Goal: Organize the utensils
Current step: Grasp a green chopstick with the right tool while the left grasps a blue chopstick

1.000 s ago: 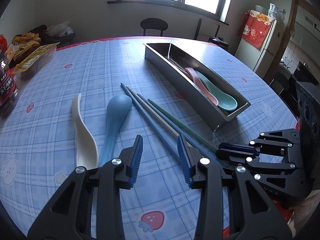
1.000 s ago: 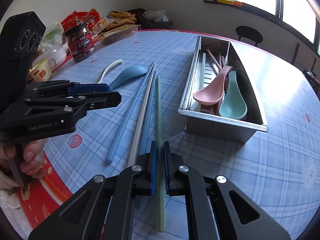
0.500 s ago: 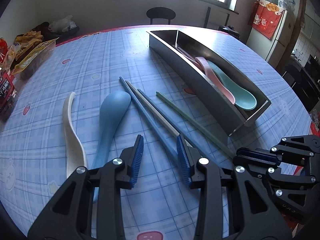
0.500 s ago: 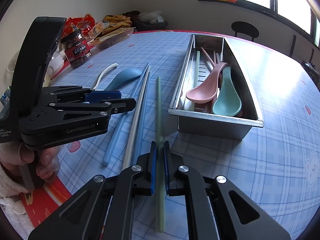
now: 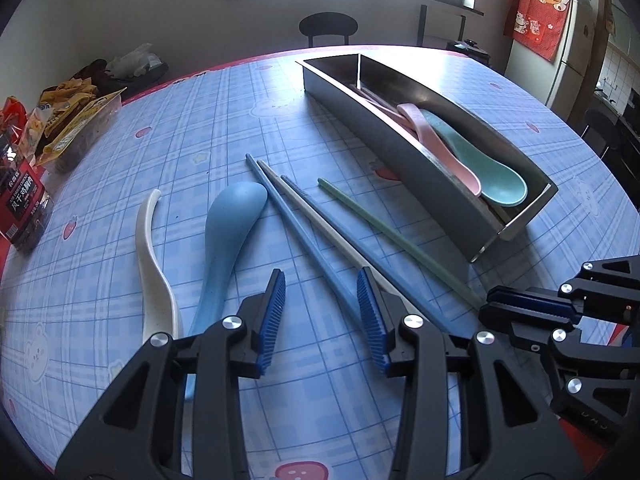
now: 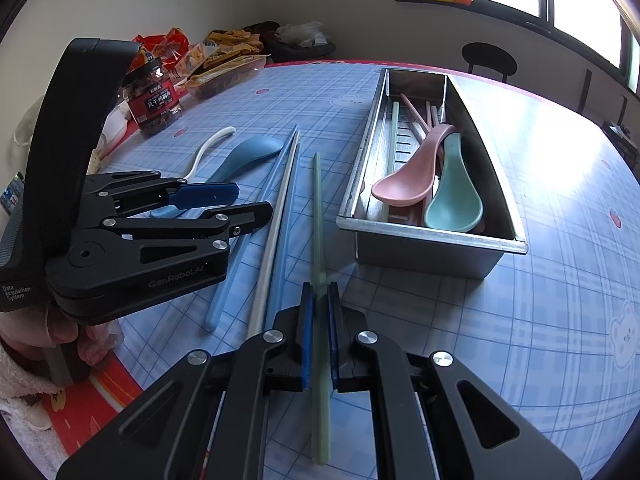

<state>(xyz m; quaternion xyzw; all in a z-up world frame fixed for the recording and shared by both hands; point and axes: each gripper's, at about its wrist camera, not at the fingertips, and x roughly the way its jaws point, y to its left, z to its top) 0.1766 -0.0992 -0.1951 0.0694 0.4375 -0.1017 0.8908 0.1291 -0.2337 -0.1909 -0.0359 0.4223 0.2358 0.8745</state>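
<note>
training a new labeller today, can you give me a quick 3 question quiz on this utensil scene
1. True or false: the right gripper is shut on the green chopstick.
2. Which spoons already lie in the metal tray? A) white and blue B) pink and teal C) pink and white
3. Fill in: between the pads of the left gripper, whose jaws are opening, there is ____.

Key
1. True.
2. B: the pink spoon and the teal spoon are in the tray; the white spoon and the blue spoon lie on the table.
3. Nothing; the blue chopstick passes close by the right pad.
</note>
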